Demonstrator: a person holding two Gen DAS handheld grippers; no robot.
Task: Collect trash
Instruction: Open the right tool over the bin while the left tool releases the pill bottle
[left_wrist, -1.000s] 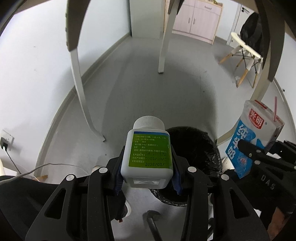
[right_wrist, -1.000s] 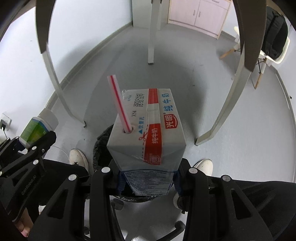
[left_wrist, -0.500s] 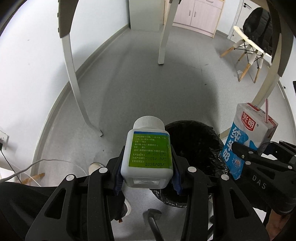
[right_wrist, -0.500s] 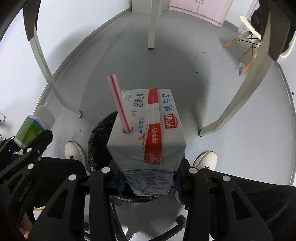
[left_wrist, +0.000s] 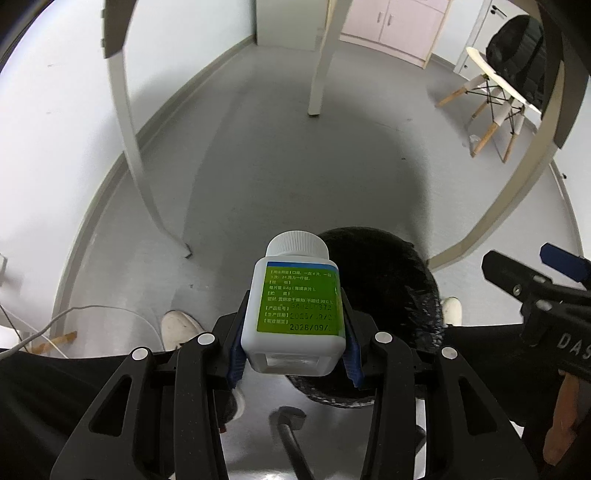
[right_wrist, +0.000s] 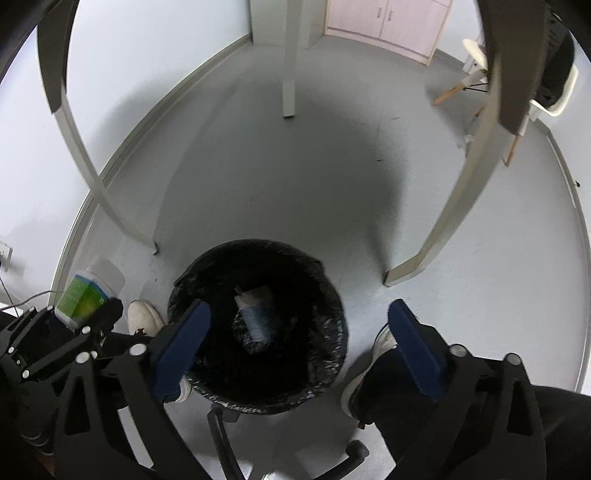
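Observation:
A white pill bottle (left_wrist: 295, 306) with a green label and a white cap stands between the blue pads of my left gripper (left_wrist: 293, 339), which is shut on it. Behind it sits a bin (left_wrist: 391, 280) lined with a black bag. In the right wrist view my right gripper (right_wrist: 299, 325) hangs over that bin (right_wrist: 325, 295) with its jaws opening wide and nothing between them. A milk carton (right_wrist: 256, 314) lies down inside the bin. The bottle (right_wrist: 86, 293) shows at the left there, in the left gripper (right_wrist: 79, 317).
White table legs (right_wrist: 114, 206) curve down to the grey floor around the bin. The person's white shoes (right_wrist: 142, 317) stand beside it. A chair base (right_wrist: 229, 435) lies below the bin. A wooden-legged chair (left_wrist: 495, 99) and pink cabinets (left_wrist: 391, 22) stand at the back.
My right gripper let go of the milk carton, which dropped into the bin, and its jaws spread wide. The left gripper with the bottle sank a little closer to the bin.

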